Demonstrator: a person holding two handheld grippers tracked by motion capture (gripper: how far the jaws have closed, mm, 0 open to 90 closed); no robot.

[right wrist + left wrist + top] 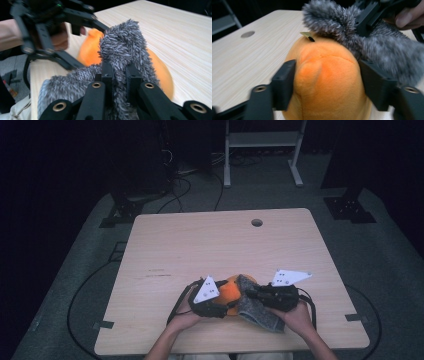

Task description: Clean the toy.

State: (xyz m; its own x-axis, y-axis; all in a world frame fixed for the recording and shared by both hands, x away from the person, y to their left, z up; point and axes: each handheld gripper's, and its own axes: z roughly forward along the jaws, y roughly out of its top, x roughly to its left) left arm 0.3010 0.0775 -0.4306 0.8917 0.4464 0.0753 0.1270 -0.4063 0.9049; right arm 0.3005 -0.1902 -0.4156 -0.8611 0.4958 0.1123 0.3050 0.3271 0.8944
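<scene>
While the left tool (325, 82) clamps the orange plush (325, 82), the right tool (120, 75) pinches the grey cloth (122, 47).

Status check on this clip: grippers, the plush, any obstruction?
Left gripper shut on orange plush. Right gripper shut on grey fuzzy cloth, draped over plush. Table otherwise bare.

Far half of the table (215, 240) lies bare — orange plush (231, 291) and grey cloth (260, 312) crowd the near edge.

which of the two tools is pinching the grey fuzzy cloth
The right tool: its jaws pinch a fold of the grey fuzzy cloth. The left tool instead squeezes the orange plush.
</scene>
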